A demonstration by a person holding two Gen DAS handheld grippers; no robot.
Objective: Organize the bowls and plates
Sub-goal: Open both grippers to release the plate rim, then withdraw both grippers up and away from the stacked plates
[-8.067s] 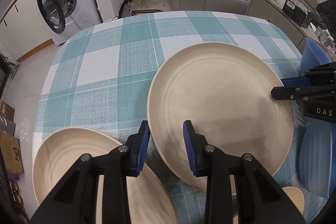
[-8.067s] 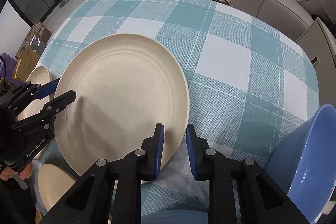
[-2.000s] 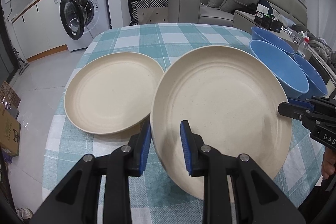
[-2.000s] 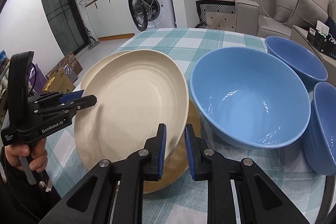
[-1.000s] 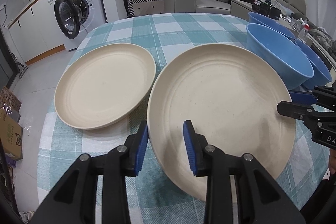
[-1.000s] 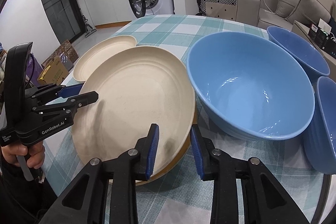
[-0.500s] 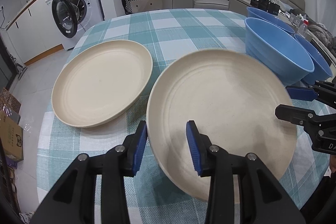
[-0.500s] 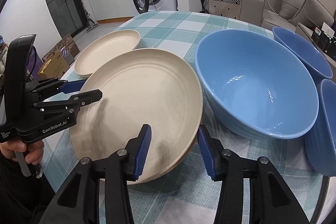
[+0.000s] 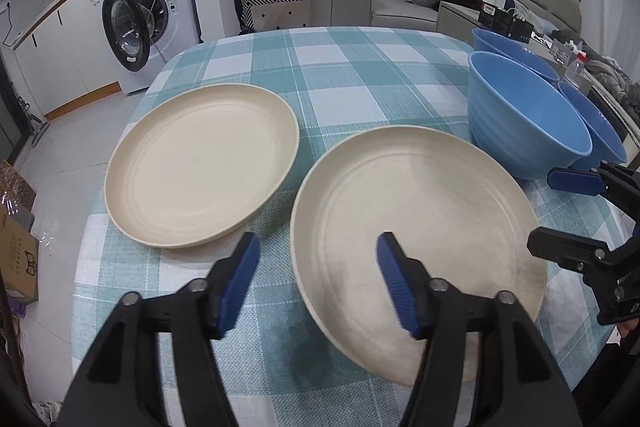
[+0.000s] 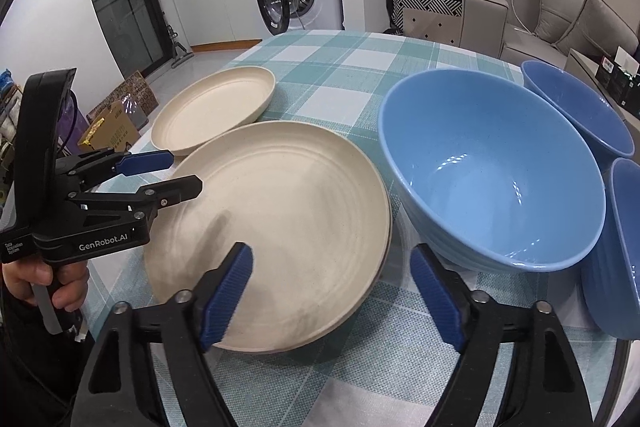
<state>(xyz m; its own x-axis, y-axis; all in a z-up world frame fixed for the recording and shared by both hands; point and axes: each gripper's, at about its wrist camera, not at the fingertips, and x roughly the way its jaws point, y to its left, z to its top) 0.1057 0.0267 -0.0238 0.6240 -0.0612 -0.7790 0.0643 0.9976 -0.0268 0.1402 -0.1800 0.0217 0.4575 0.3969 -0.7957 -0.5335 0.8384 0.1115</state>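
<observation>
- The large round cream plate (image 9: pixel 416 227) rests atop another plate at the checked tablecloth's (image 9: pixel 340 75) near edge, seemingly stacked to tidy.
- Left gripper (image 9: pixel 316 277) and right gripper (image 10: pixel 332 297) flank its rim, jaws spread, gripping nothing.
- A second cream plate (image 9: pixel 200 169) and blue plastic bowls (image 10: pixel 492 167) wait nearby.

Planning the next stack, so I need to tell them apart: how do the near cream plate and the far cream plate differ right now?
The near plate lies between both open tongs, left and right; the far plate has none around it. The near plate rests on another plate, whose darker rim shows beneath it; the far plate sits directly on the tablecloth. The near plate lies beside the blue bowl; the far plate is well apart. Both are cream, round, upright and empty.
</observation>
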